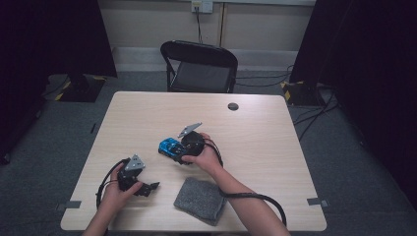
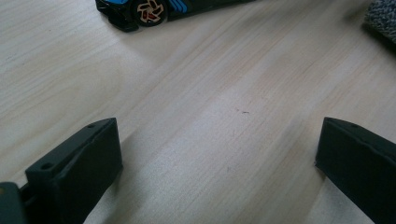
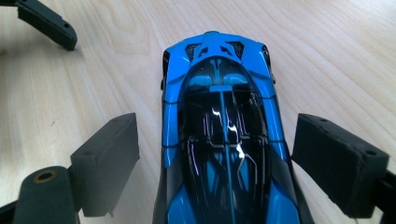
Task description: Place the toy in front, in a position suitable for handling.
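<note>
A: What is at the left side?

B: The left gripper (image 1: 147, 188), held by the left hand (image 1: 115, 192). Its two black blocky jaws stand wide apart and hold nothing. Between them is the bare table (image 2: 219, 130), a pale wood with fine long grain.

A: And ahead of this gripper?

B: Ahead of it and well apart I see one end of the toy car (image 2: 149, 9), with a dark wheel that has orange spokes. Far to its right side is a corner of the grey cloth (image 2: 380, 16), with a rough, woolly texture.

A: Then the right side?

B: The right gripper (image 3: 215, 154), in the right hand (image 1: 206, 156), has its jaws apart, one on each side of the toy car. The glossy blue and black body lies between the matte pads (image 3: 109, 158). A narrow gap is visible at each side, so they do not clamp it. The car rests on the table, its far end pointing away from the gripper.
</note>
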`<state>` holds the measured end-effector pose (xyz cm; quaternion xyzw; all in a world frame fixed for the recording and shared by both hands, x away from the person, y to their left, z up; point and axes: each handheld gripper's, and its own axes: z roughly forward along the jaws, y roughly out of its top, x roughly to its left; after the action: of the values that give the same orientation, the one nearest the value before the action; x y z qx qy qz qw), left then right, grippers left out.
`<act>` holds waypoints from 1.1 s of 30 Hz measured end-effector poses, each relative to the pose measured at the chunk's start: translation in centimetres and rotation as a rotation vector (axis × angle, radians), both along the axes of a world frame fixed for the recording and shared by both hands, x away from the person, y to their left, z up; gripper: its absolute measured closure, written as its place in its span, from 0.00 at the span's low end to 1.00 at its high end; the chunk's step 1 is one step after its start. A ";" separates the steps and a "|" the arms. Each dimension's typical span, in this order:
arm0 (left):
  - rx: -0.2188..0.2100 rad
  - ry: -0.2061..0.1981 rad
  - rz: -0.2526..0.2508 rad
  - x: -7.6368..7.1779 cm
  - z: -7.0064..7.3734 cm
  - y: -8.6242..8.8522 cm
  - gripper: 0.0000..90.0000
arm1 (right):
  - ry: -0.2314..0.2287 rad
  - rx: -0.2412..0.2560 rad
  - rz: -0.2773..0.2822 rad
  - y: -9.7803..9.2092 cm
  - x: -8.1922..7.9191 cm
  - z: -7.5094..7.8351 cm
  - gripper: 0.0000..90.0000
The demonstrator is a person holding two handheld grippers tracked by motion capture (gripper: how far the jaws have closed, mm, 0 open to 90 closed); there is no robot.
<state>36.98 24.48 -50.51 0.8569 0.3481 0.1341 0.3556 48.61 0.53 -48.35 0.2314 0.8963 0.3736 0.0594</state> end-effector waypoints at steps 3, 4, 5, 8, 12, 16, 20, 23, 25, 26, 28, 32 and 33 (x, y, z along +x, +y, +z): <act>0.000 0.000 0.000 0.0 0.0 0.0 0.00 | 0.011 -0.004 -0.005 0.4 0.1 -0.5 0.16; 0.000 0.000 0.000 0.0 0.0 0.0 0.00 | 0.011 -0.007 -0.003 0.5 0.1 -0.6 0.16; 0.000 0.000 0.000 0.0 0.0 0.0 0.00 | 0.007 -0.011 0.001 0.6 0.2 -0.7 0.16; -0.001 0.000 0.001 0.0 0.0 0.0 0.00 | 0.014 -0.011 -0.003 0.8 0.3 -0.9 0.16; 0.000 0.000 0.001 0.0 0.0 0.0 0.00 | 0.019 -0.004 -0.006 0.9 0.4 -1.1 0.16; 0.000 0.000 0.001 0.0 0.0 0.0 0.00 | 0.008 -0.038 -0.002 1.2 0.4 -1.4 0.16; 0.000 0.001 0.001 0.0 0.0 0.0 0.00 | -0.003 -0.035 -0.013 1.2 0.4 -1.6 0.17; 0.000 0.000 0.000 0.0 0.0 0.0 0.00 | -0.016 -0.046 -0.019 1.3 0.2 -1.6 0.19; 0.000 0.000 0.001 0.0 0.0 0.0 0.00 | -0.033 -0.046 -0.023 1.3 0.2 -1.7 0.24; 0.000 0.000 0.001 0.0 0.0 0.0 0.00 | -0.035 -0.036 -0.026 1.1 0.1 -1.7 0.27; 0.000 0.000 0.001 0.0 0.0 0.0 0.00 | -0.040 -0.027 -0.026 1.0 0.1 -1.7 0.28; 0.000 0.000 0.000 0.0 0.0 0.0 0.00 | -0.035 -0.038 -0.021 1.0 0.2 -1.6 0.29; 0.001 0.000 -0.001 0.0 0.0 0.0 0.00 | -0.035 -0.040 -0.022 1.1 0.2 -1.6 0.29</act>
<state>36.99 24.48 -50.51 0.8572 0.3477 0.1340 0.3554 48.77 1.59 -49.93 0.2334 0.8998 0.3589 0.0839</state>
